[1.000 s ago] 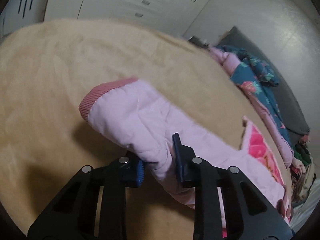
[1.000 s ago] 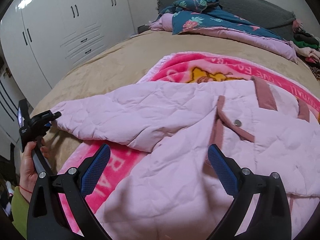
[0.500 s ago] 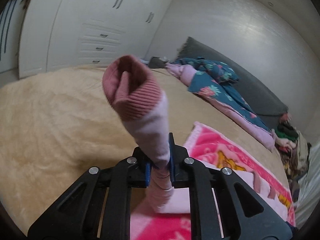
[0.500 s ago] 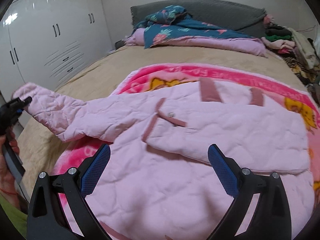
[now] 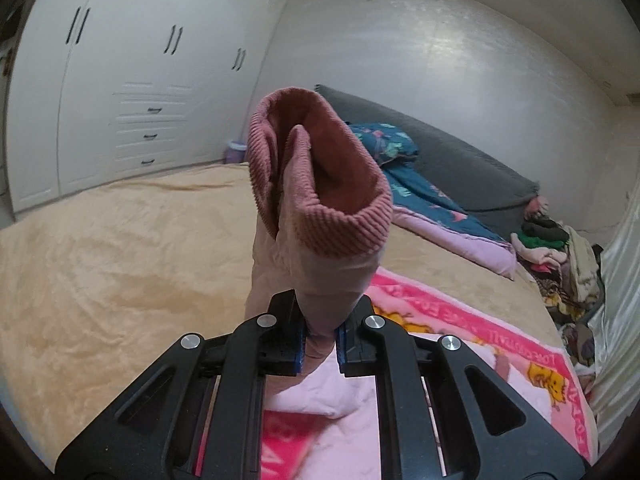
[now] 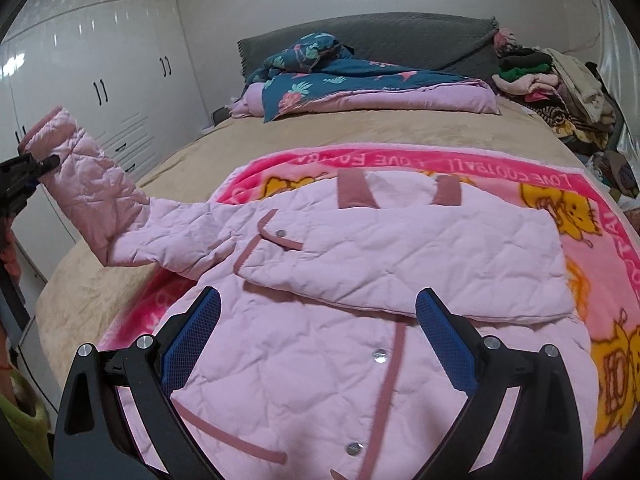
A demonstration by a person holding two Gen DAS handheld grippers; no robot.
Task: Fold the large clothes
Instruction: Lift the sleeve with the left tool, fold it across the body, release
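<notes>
Done: right sleeve (image 6: pixel 400 264) lies folded across the jacket (image 6: pixel 304 380).
Left gripper (image 5: pixel 319 344): I have it clamped on the raised left sleeve (image 5: pixel 316 208) — fold pending.
Right gripper (image 6: pixel 318 344): spread wide, empty, mid-frame.
Left: body folds.

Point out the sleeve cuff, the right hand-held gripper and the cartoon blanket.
sleeve cuff (image 5: pixel 320 184), left wrist view, ribbed rim.
right hand-held gripper (image 6: pixel 318 340), right wrist view, midway between fingertips.
cartoon blanket (image 6: pixel 460 164), right wrist view, lettered far border.

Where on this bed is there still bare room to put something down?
The tan bedspread is bare between the pink cartoon blanket and the teal floral quilt, and along the wardrobe side beside the lifted sleeve. It is crowded where the pink quilted jacket covers the blanket, and at the clothes pile in the far corner.
</notes>
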